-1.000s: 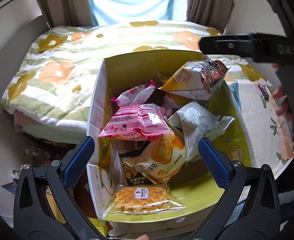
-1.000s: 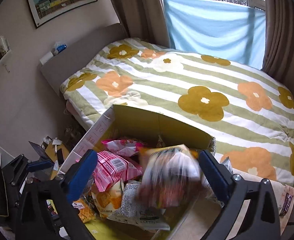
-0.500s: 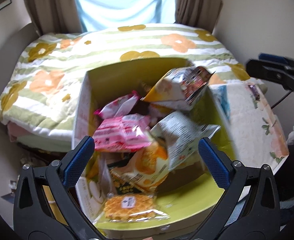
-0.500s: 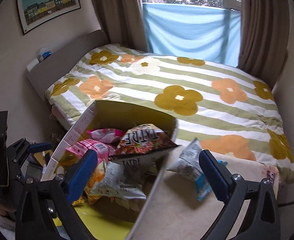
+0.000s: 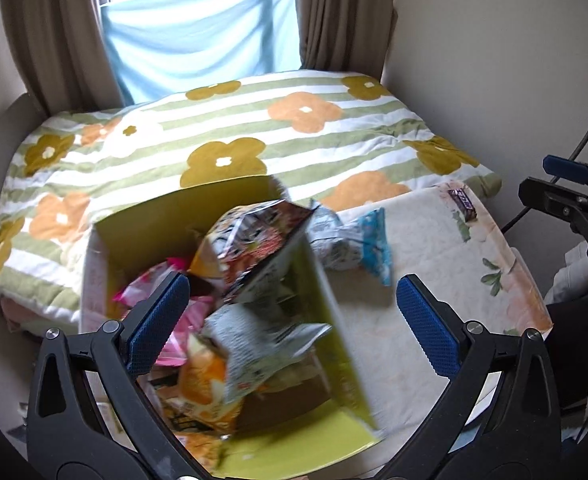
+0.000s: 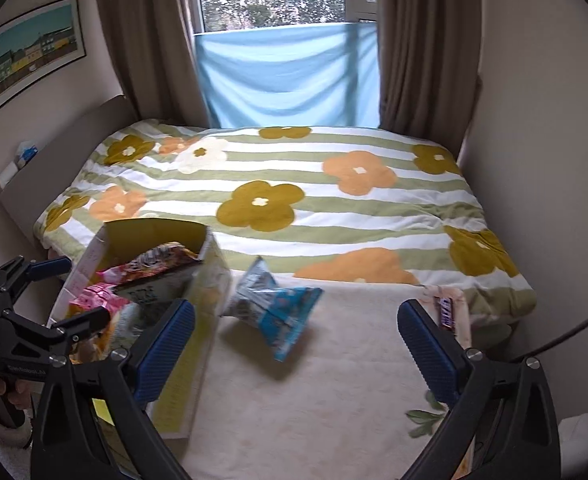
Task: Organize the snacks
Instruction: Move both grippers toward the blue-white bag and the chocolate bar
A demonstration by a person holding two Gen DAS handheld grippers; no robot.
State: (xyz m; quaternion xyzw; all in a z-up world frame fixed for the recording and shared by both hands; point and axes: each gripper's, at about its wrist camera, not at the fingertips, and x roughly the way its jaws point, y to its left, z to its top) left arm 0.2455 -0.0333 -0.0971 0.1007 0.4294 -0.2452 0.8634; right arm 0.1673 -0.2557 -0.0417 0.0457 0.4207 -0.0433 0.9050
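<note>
Both grippers are hanging above the worktop with nothing in them. The left gripper (image 5: 291,320) is standing with its jaws spread wide over the cardboard box (image 5: 326,320), and the right gripper (image 6: 296,344) is showing the same wide gap, aimed out across the cream floral cloth (image 6: 334,400) covering the worktop.

The box is sitting at the worktop's left edge, stuffed with snack bags: a dark patterned chip bag (image 5: 261,240) is riding on top, a pink packet (image 5: 173,344) is lying lower at the left, an orange-and-white bag (image 5: 209,392) is sitting toward the near end.

Two snacks are lying outside. A blue-and-white bag (image 6: 273,312) is resting on the cloth just beside the box's right wall, and a small wrapped candy bar (image 6: 446,312) is sitting at the far right corner of the worktop, well apart from everything.

That blue-and-white bag is looking like the obvious pick. It is probably light, air-puffed and crinkly, with brittle contents, so a hard squeeze across the belly would be crushing what is inside. The flat sealed end is looking like the best hold, since slick film tends to slide. The candy bar is likely firmer; pinching across its narrow width should do.
</note>
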